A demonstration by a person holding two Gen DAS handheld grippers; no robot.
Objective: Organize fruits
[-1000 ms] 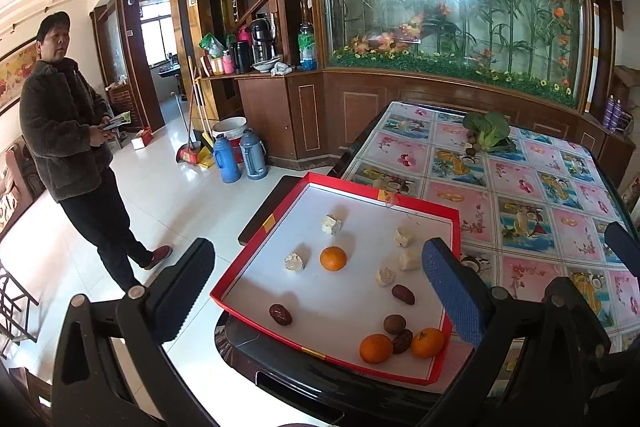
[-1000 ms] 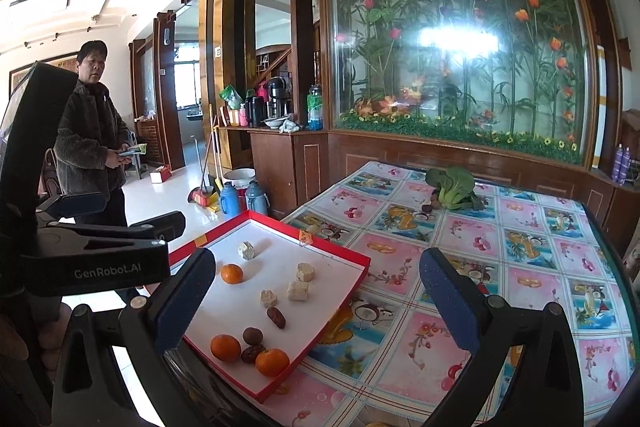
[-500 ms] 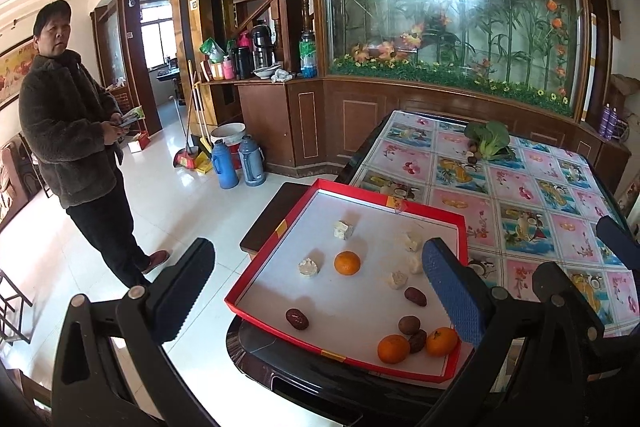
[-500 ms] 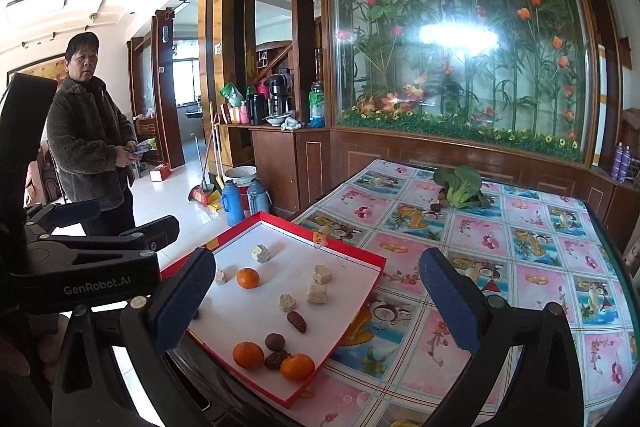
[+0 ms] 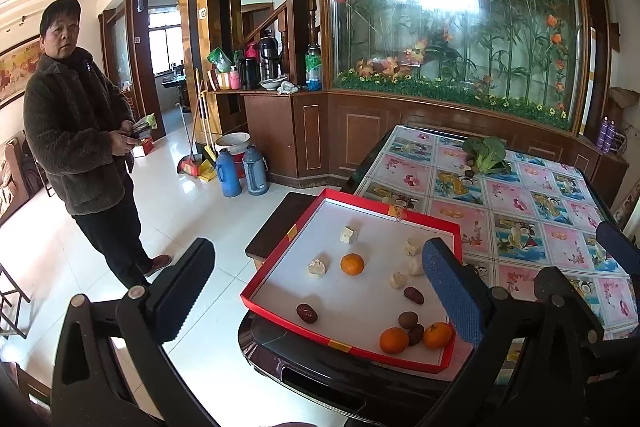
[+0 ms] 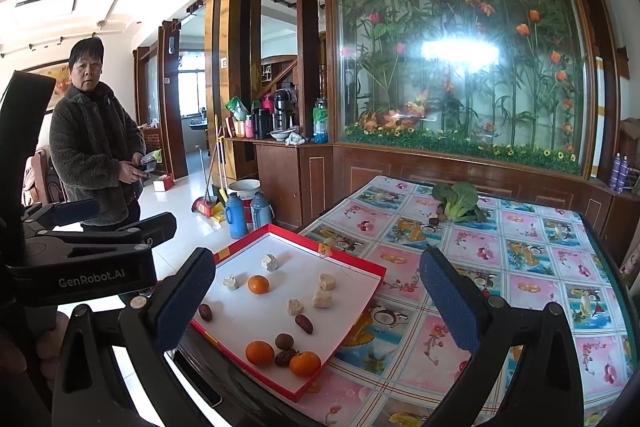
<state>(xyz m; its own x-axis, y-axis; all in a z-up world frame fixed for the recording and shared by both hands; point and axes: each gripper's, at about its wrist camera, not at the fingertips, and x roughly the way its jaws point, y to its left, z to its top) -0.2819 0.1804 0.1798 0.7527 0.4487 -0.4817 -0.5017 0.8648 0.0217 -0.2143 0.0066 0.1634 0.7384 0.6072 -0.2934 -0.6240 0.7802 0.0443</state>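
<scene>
Red-rimmed tray (image 6: 362, 261) holds the 3 mandarins low and ahead of both my claws, and with the left gripper (image 5: 316, 287) and right gripper (image 6: 316, 291) each spread wide and empty, I judge the near mandarin pair (image 6: 282, 357) closer to my right.

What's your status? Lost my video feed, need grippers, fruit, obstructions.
Left gripper open, empty. Right gripper open, empty, both above the table. Oranges and dates loose in red tray, untouched. Nothing blocking; bystander stands clear.
</scene>
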